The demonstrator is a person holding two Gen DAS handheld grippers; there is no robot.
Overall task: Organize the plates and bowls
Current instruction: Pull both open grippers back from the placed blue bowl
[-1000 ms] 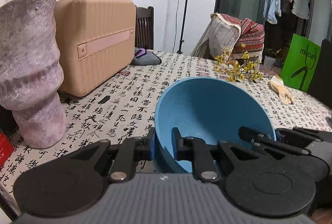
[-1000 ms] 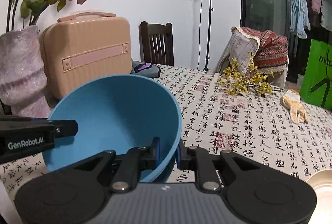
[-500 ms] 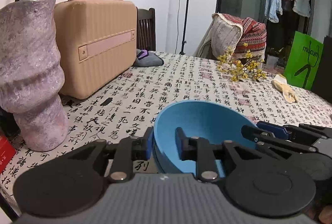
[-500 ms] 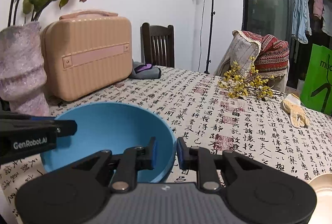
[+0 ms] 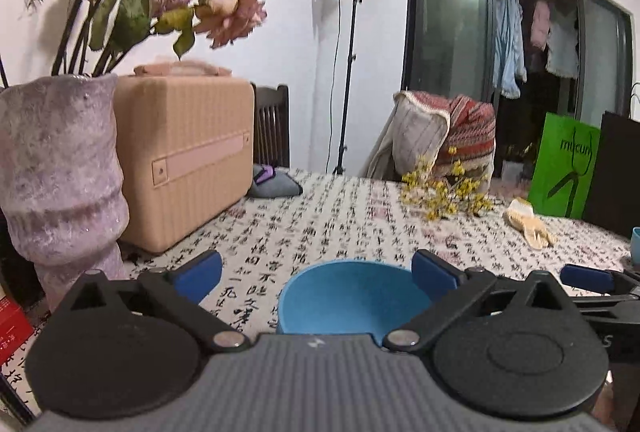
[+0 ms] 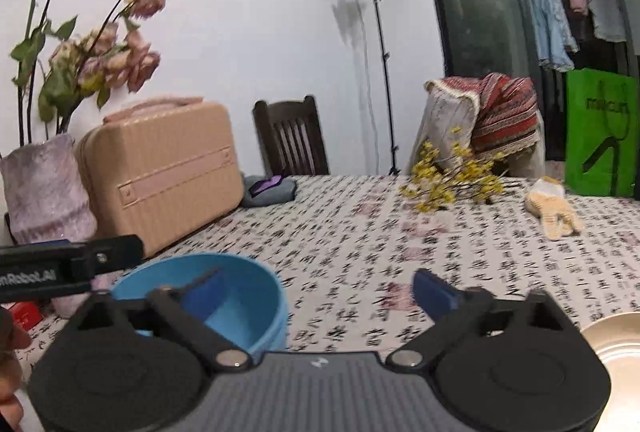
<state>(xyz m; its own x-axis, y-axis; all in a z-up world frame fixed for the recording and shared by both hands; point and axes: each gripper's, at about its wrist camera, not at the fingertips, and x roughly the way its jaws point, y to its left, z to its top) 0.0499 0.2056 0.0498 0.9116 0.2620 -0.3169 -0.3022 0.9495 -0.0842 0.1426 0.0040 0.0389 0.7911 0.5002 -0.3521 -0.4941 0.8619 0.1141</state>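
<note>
A blue bowl (image 5: 352,298) stands upright on the patterned tablecloth (image 5: 340,216). My left gripper (image 5: 316,270) is just behind it. Its jaws are opening and stand wide, one finger on each side of the bowl, and no pad touches it. In the right wrist view the blue bowl (image 6: 244,298) lies low on the left. My right gripper (image 6: 318,286) is opening wide too: its left finger hangs over the bowl's hollow and its right finger is out over the cloth, neither pressing. A cream plate (image 6: 618,338) shows at the lower right edge.
A mauve vase (image 5: 60,184) with dried roses and a beige suitcase (image 5: 188,156) stand at the left. A grey pouch (image 5: 276,186), yellow dried flowers (image 5: 444,194) and a knitted glove (image 5: 528,224) lie further back. A blue rim (image 5: 636,246) peeks in at the right edge.
Both grippers held the tilted blue bowl by its rim. The bowl came down flat onto the cloth, both pairs of jaws spread wide off the rim, and both grippers drew back.
</note>
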